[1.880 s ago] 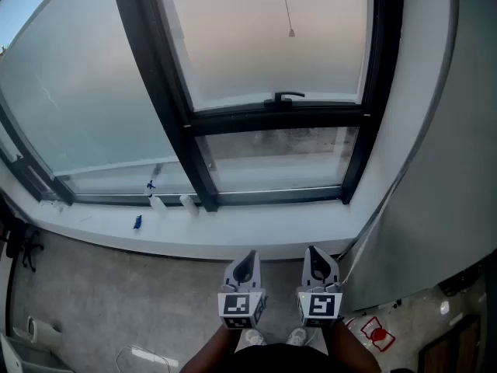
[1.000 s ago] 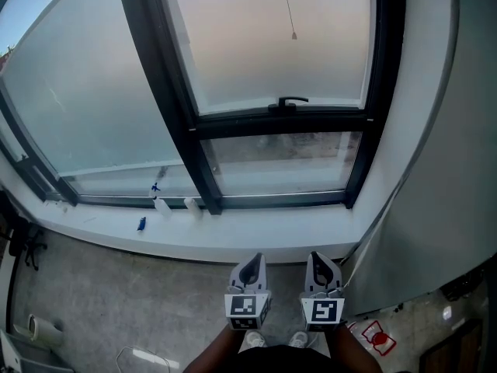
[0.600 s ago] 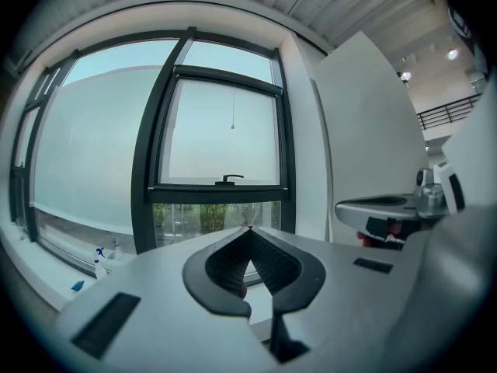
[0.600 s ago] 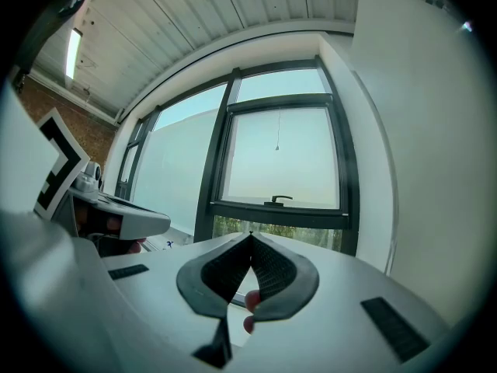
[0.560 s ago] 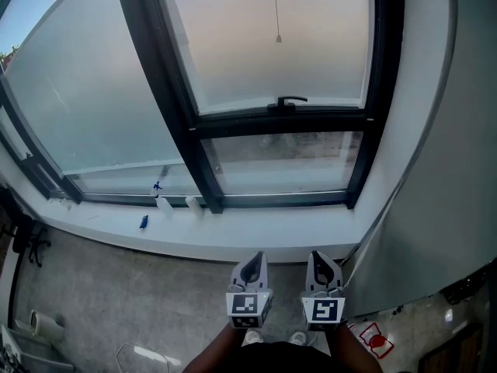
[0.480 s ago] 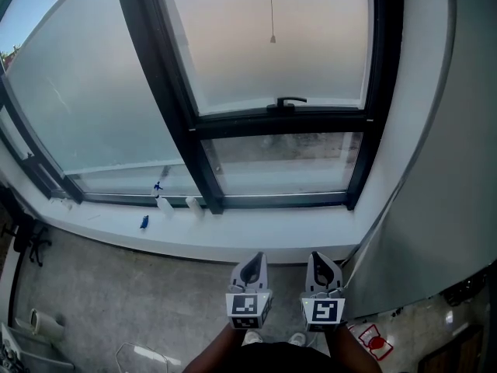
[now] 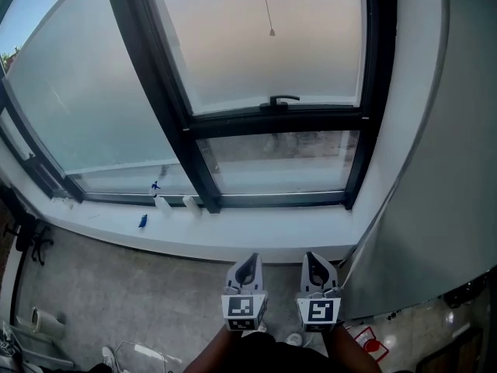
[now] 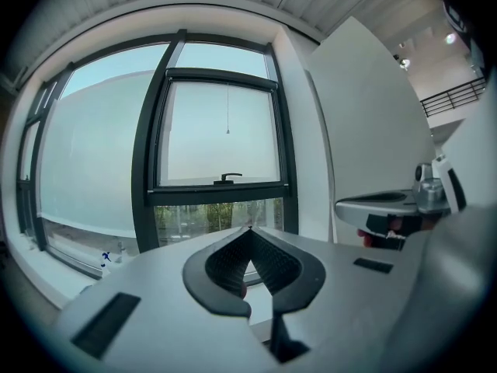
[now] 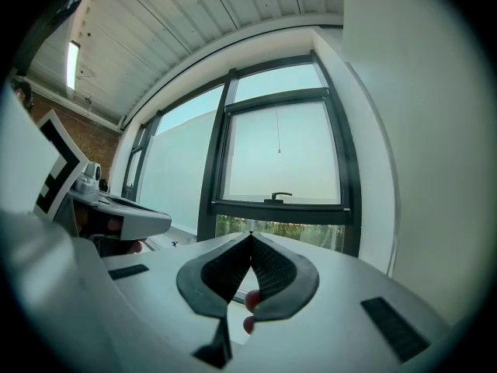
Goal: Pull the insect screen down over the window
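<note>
The black-framed window [image 7: 186, 127] fills the upper head view. A thin pull cord with a small weight [image 7: 271, 32] hangs in front of its upper right pane, coming from above the picture. A black handle [image 7: 283, 99] sits on the crossbar below it. No screen shows over the glass. My left gripper [image 7: 248, 260] and right gripper [image 7: 315, 257] are side by side low in the view, both shut and empty, well short of the sill. In the left gripper view the cord [image 8: 227, 132] hangs far ahead of the touching jaws; it is the same with the cord [image 9: 279, 151] in the right gripper view.
A white sill [image 7: 256, 230] runs under the window, with two small spray bottles [image 7: 159, 201] and a blue item [image 7: 143, 221] on it. A large white panel [image 7: 439, 177] stands close on the right. A shoe [image 7: 109, 357] and wire lie on the floor at lower left.
Both grippers have shifted a little left and down in the head view, staying shut. The cord's weight has swung left. A shoe and wire have come into view at lower left.
</note>
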The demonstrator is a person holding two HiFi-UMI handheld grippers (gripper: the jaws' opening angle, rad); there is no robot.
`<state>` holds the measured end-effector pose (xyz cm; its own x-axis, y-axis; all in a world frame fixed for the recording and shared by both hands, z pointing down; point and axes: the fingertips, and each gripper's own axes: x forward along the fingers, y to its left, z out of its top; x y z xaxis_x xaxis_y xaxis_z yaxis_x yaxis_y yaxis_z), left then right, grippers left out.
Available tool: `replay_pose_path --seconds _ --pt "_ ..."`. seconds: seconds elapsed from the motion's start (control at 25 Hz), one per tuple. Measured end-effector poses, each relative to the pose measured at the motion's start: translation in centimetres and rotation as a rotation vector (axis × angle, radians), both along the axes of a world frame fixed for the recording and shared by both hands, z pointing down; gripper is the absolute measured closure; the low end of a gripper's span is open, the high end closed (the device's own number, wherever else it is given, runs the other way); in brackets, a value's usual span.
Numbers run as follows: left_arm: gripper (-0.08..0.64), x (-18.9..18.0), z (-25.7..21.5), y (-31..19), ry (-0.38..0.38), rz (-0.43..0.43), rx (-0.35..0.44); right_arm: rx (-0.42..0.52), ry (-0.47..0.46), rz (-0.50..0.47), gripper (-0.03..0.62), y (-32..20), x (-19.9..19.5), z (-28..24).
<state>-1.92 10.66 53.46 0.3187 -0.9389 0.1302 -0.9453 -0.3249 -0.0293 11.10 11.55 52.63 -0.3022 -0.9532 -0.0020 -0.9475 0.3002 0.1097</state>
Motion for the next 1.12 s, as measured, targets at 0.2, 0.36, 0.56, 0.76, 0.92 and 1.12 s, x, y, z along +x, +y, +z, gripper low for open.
replay_pose_path --seconds 0.2,0.36,0.56,0.76,0.92,1.12 --pt "0.557 -0.1 0.9 -1.0 0.034 0.004 -0.044 -0.022 -0.005 -0.014 0.589 -1.2 -0.6 0.7" --pt "0.558 -1.2 0.4 -3.4 0.026 -0.023 -0.048 -0.023 0.013 -0.023 0.589 -3.3 -1.3 0.5" --pt "0.557 -2.0 0.5 -6.7 0.034 0.000 -0.022 -0.011 0.011 -0.017 0.589 -6.8 -2.1 -0.3" --pt "0.558 -3.2 0.0 -9.9 0.053 0.010 -0.011 -0.013 0.022 -0.004 0.589 -9.6 -3.4 -0.5" --pt "0.558 -4.3 -0.2 -12.6 0.054 0.015 -0.018 -0.008 0.021 0.011 0.589 -12.0 -4.4 -0.8" --pt "0.557 -5.9 -0.4 -15.6 0.065 0.014 -0.024 -0.010 0.024 0.038 0.589 -14.7 -5.4 -1.0"
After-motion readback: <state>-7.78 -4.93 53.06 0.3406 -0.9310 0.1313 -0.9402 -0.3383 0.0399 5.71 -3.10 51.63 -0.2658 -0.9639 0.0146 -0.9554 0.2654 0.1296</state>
